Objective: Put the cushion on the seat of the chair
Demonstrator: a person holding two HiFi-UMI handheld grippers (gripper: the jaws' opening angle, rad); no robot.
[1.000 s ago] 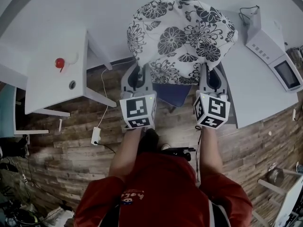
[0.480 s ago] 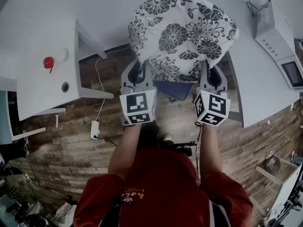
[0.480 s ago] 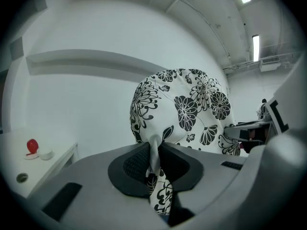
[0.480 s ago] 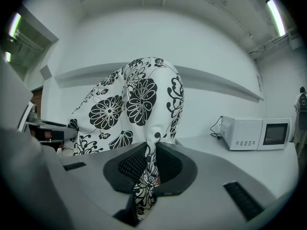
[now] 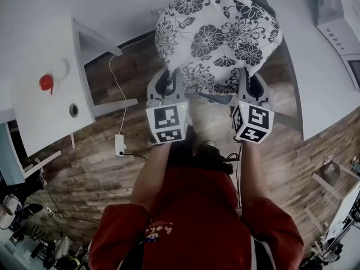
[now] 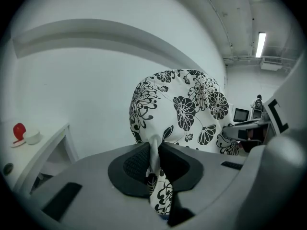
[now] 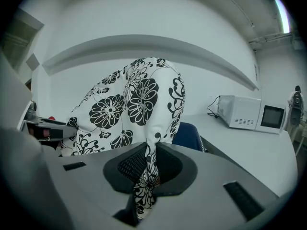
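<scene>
A white cushion [image 5: 216,35] with black flower print hangs in the air between both grippers. My left gripper [image 5: 167,84] is shut on its near left edge, and in the left gripper view the cushion [image 6: 184,107] fabric is pinched at the left gripper [image 6: 153,159]. My right gripper [image 5: 249,86] is shut on the near right edge, the cushion [image 7: 132,104] cloth squeezed in the right gripper [image 7: 149,164]. A blue chair [image 7: 188,135] shows just beyond the cushion; in the head view only slivers of the chair [image 5: 216,98] peek out under it.
A white desk [image 5: 45,83] with a red ball [image 5: 46,82] stands at the left. A white counter [image 5: 323,77] with a microwave [image 5: 343,27] runs along the right. A power strip [image 5: 120,144] and cable lie on the wooden floor [image 5: 84,167].
Both grippers and the cushion have moved forward, away from the body. The blue chair now shows in the right gripper view, and the left desk and right counter have slid apart.
</scene>
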